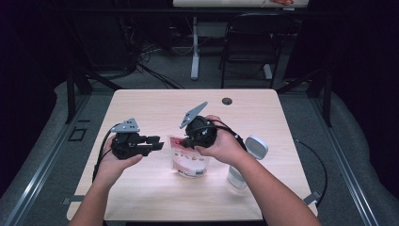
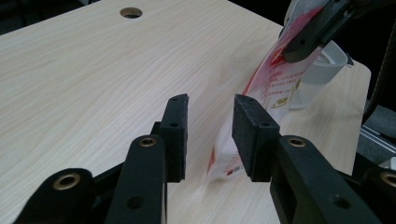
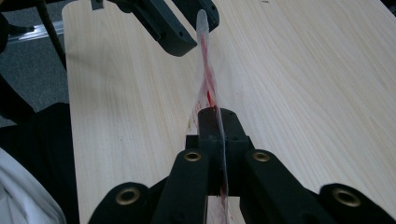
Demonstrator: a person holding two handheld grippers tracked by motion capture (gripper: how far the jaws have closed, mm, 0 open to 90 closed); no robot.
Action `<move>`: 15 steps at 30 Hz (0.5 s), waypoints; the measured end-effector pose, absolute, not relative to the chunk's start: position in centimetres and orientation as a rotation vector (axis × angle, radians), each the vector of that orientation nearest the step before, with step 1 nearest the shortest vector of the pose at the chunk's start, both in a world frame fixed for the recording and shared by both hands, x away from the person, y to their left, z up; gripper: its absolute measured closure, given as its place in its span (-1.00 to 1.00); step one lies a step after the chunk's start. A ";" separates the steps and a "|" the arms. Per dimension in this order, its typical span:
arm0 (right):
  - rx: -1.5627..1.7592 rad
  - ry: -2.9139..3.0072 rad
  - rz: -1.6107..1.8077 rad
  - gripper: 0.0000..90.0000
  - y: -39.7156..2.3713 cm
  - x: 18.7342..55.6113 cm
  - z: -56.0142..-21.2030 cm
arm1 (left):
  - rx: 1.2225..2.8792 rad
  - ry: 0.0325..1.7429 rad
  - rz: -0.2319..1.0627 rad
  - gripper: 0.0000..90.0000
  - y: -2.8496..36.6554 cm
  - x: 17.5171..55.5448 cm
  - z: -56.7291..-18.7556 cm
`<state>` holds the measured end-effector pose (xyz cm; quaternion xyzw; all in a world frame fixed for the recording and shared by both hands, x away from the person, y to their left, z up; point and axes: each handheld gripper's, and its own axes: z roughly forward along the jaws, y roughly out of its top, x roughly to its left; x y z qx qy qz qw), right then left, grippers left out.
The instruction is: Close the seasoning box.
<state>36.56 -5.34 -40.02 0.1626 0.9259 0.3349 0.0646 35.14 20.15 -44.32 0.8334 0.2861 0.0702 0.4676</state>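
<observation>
A red-and-white plastic pouch [image 1: 190, 162] stands near the middle of the wooden table [image 1: 141, 108]. My right gripper [image 1: 187, 141] comes from above and is shut on the pouch's top edge. In the right gripper view its jaws [image 3: 217, 116] clamp the pouch [image 3: 205, 70], seen edge-on. My left gripper [image 1: 160, 142] points right at the pouch's left side, open. In the left gripper view its pads [image 2: 210, 121] stand apart, with the pouch [image 2: 275, 84] just beyond the gap and untouched. In the right gripper view the left gripper's fingers [image 3: 173, 30] flank the pouch's far edge.
A white container [image 1: 249, 150] with a grey-white lid stands just right of the pouch, beside the right forearm, also seen as the container [image 2: 331, 65] in the left gripper view. A cable hole [image 1: 227, 100] is at the table's far edge. A black chair [image 1: 254, 42] stands behind the table.
</observation>
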 end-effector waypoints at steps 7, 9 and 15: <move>0.489 2.775 1.033 1.00 -5.8 36.0 -39.3 | 2.035 0.682 0.157 0.37 20.1 35.1 -44.4; 0.480 2.774 1.030 1.00 -5.9 36.0 -39.0 | 2.036 0.674 0.154 0.34 20.0 35.1 -44.4; 0.468 2.773 1.031 1.00 -6.2 35.8 -38.0 | 2.036 0.623 0.141 0.25 19.8 35.0 -44.4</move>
